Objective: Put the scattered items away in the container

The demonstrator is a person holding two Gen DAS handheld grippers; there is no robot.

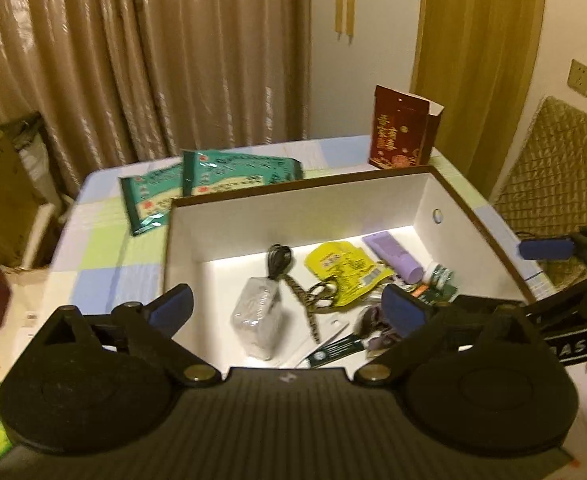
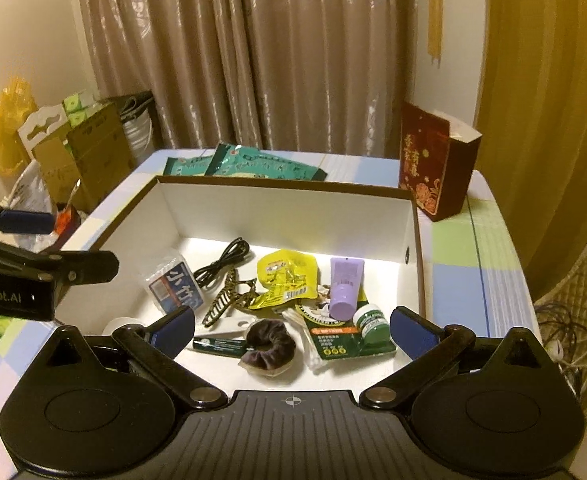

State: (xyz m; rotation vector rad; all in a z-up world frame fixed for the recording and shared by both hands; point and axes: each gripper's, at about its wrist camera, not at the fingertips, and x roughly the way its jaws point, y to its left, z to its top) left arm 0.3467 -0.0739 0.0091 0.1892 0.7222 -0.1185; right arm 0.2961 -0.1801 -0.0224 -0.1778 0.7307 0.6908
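Left wrist view: the box (image 1: 425, 196), white inside with a dark rim, was seen on the checked cloth (image 1: 105, 248), its contents gathered on the floor of it; a wrapped tissue pack (image 1: 255, 314), a yellow sachet (image 1: 343, 268) and a purple tube (image 1: 393, 256) were noted inside, judged already tidied; two green packets (image 1: 213, 184) lay flat behind the box and a red carton (image 1: 403, 138) stood upright at its far corner, both outside it, judged still to be collected; the left gripper (image 1: 287, 312) was held above the near edge, jaws wide apart, nothing between them.

Right wrist view: a dark scrunchie (image 2: 269, 346) and a small green jar (image 2: 369, 324) were seen inside the box, near its front wall; the right gripper (image 2: 291, 330) was poised over them, jaws fully spread, nothing held, nothing touched.
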